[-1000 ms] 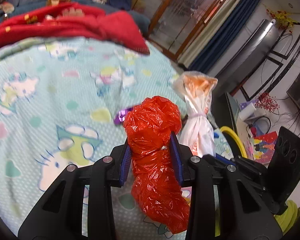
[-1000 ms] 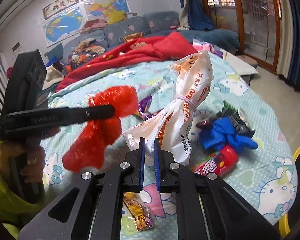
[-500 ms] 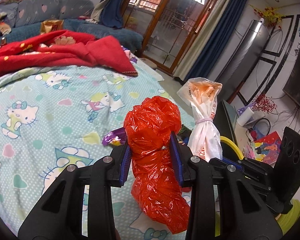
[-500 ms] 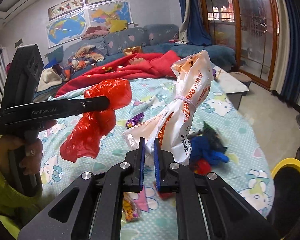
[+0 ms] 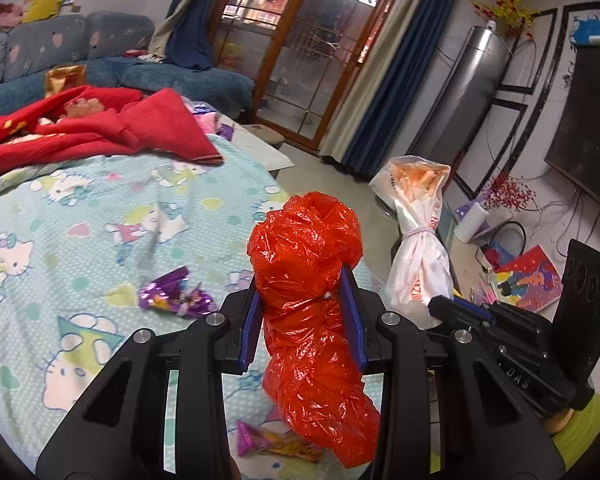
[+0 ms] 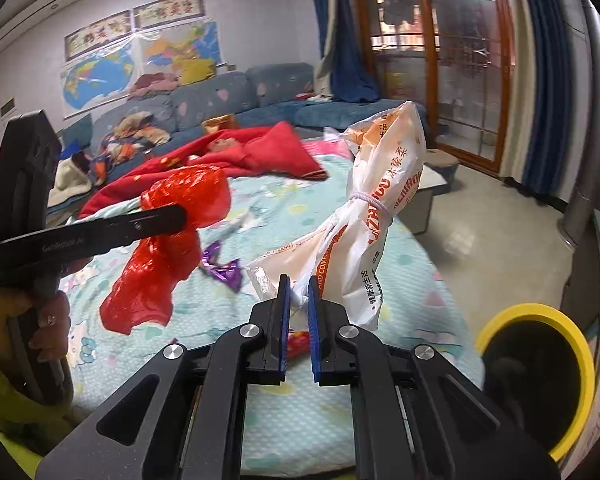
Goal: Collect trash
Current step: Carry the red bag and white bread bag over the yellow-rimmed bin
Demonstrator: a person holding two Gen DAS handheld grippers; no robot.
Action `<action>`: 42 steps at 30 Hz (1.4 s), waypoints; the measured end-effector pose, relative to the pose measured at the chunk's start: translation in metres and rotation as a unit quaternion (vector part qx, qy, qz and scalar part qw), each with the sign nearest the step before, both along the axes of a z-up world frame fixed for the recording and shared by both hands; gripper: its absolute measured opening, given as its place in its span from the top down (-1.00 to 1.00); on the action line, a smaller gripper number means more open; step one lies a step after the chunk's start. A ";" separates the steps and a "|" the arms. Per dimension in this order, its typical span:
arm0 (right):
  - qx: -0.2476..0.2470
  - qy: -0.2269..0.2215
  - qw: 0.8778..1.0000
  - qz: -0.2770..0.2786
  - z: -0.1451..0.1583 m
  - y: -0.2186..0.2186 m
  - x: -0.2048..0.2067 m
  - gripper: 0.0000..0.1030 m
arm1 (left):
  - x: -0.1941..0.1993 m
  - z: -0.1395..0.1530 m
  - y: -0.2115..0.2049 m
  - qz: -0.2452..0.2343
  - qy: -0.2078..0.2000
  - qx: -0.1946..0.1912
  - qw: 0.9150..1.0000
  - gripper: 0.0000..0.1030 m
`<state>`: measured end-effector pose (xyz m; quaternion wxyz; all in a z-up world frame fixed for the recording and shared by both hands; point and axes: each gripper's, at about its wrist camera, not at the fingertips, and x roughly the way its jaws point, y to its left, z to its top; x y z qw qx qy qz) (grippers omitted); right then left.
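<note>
My left gripper (image 5: 304, 300) is shut on a crumpled red plastic bag (image 5: 308, 256) and holds it above the bed; the bag also shows in the right wrist view (image 6: 168, 240). My right gripper (image 6: 296, 304) is shut on a white and orange plastic bag (image 6: 372, 216) tied with a band, held up above the bed; it shows in the left wrist view (image 5: 418, 252) too. A yellow-rimmed black bin (image 6: 536, 364) stands on the floor at the lower right of the right wrist view.
A purple wrapper (image 5: 172, 292) lies on the Hello Kitty bedspread (image 5: 80, 216). A snack wrapper (image 5: 276, 444) lies under the red bag. A red blanket (image 5: 100, 128) is heaped at the far side. A sofa (image 6: 220, 96) and glass doors (image 6: 440, 72) stand behind.
Both grippers have risen and swung right with their bags, away from the bed's middle. The yellow-rimmed bin has come further into the right wrist view.
</note>
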<state>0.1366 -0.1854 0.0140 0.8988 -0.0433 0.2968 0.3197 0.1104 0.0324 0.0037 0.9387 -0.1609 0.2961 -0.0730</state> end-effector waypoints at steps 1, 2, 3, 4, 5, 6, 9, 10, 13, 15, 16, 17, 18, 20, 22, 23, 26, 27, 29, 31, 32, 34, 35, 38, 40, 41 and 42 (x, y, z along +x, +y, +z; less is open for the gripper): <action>0.001 0.000 1.000 -0.005 0.000 -0.004 0.001 0.84 | 0.002 0.000 -0.004 -0.004 -0.001 0.001 1.000 0.45; 0.001 -0.001 1.000 -0.013 0.000 -0.009 0.001 0.84 | 0.004 0.001 -0.008 -0.007 -0.001 0.002 1.000 0.45; 0.002 -0.001 1.000 -0.020 0.001 -0.015 0.002 0.84 | 0.005 0.001 -0.012 -0.010 -0.002 0.003 1.000 0.45; 0.003 0.000 1.000 -0.025 0.000 -0.018 0.003 0.84 | 0.007 0.002 -0.016 -0.015 -0.003 0.004 1.000 0.45; 0.004 0.001 0.999 -0.033 0.000 -0.023 0.004 0.84 | 0.009 0.002 -0.019 -0.019 -0.004 0.005 1.000 0.45; 0.004 0.002 0.999 -0.039 0.000 -0.028 0.005 0.84 | 0.010 0.002 -0.023 -0.023 -0.005 0.007 1.000 0.45; 0.008 0.004 0.999 -0.054 -0.001 -0.039 0.008 0.84 | 0.016 0.003 -0.036 -0.036 -0.007 0.011 0.999 0.45; 0.008 0.005 0.998 -0.060 -0.001 -0.043 0.009 0.84 | 0.018 0.004 -0.040 -0.039 -0.008 0.012 0.999 0.45; 0.010 0.006 0.997 -0.073 -0.002 -0.053 0.011 0.84 | 0.023 0.005 -0.051 -0.051 -0.010 0.017 0.999 0.45; 0.010 0.005 0.996 -0.083 -0.002 -0.060 0.011 0.84 | 0.026 0.005 -0.058 -0.058 -0.011 0.021 0.998 0.45; 0.010 0.006 0.996 -0.087 -0.002 -0.063 0.012 0.84 | 0.027 0.005 -0.061 -0.062 -0.011 0.022 0.998 0.45; 0.009 0.006 0.996 -0.092 -0.003 -0.066 0.012 0.84 | 0.028 0.005 -0.064 -0.066 -0.012 0.024 0.997 0.45; 0.009 0.006 0.995 -0.096 -0.003 -0.069 0.013 0.84 | 0.030 0.005 -0.069 -0.070 -0.013 0.025 0.997 0.45; 0.010 0.008 0.994 -0.106 -0.004 -0.077 0.013 0.84 | 0.032 0.005 -0.075 -0.077 -0.014 0.028 0.997 0.45; 0.011 0.010 0.993 -0.116 -0.006 -0.084 0.014 0.84 | 0.036 0.004 -0.082 -0.084 -0.015 0.028 0.996 0.44; 0.011 0.012 0.992 -0.122 -0.007 -0.088 0.015 0.84 | 0.039 0.004 -0.087 -0.089 -0.016 0.030 0.995 0.44; 0.011 0.016 0.990 -0.138 -0.011 -0.098 0.018 0.84 | 0.044 0.003 -0.098 -0.099 -0.016 0.032 0.994 0.44; 0.011 0.018 0.990 -0.142 -0.011 -0.101 0.018 0.84 | 0.046 0.003 -0.101 -0.102 -0.016 0.032 0.994 0.44; 0.011 0.022 0.988 -0.154 -0.015 -0.109 0.020 0.84 | 0.050 0.002 -0.109 -0.108 -0.016 0.034 0.993 0.44; 0.013 0.027 0.986 -0.165 -0.017 -0.117 0.022 0.84 | 0.055 0.000 -0.117 -0.116 -0.015 0.035 0.992 0.44; 0.014 0.029 0.985 -0.169 -0.019 -0.120 0.023 0.83 | 0.056 0.000 -0.120 -0.119 -0.015 0.036 0.992 0.44; 0.015 0.033 0.983 -0.179 -0.021 -0.127 0.025 0.83 | 0.059 -0.001 -0.128 -0.126 -0.015 0.038 0.991 0.44; 0.013 0.035 0.982 -0.185 -0.022 -0.131 0.025 0.83 | 0.061 -0.002 -0.134 -0.130 -0.015 0.039 0.991 0.44; 0.012 0.041 0.979 -0.199 -0.027 -0.140 0.028 0.83 | 0.066 -0.005 -0.147 -0.142 -0.014 0.043 0.989 0.44; 0.011 0.046 0.976 -0.210 -0.032 -0.148 0.029 0.83 | 0.069 -0.007 -0.156 -0.149 -0.013 0.045 0.988 0.44; 0.011 0.049 0.975 -0.215 -0.034 -0.152 0.030 0.83 | 0.070 -0.008 -0.160 -0.154 -0.012 0.046 0.987 0.44; 0.010 0.051 0.974 -0.220 -0.036 -0.154 0.031 0.83 | 0.071 -0.009 -0.165 -0.158 -0.010 0.047 0.986 0.44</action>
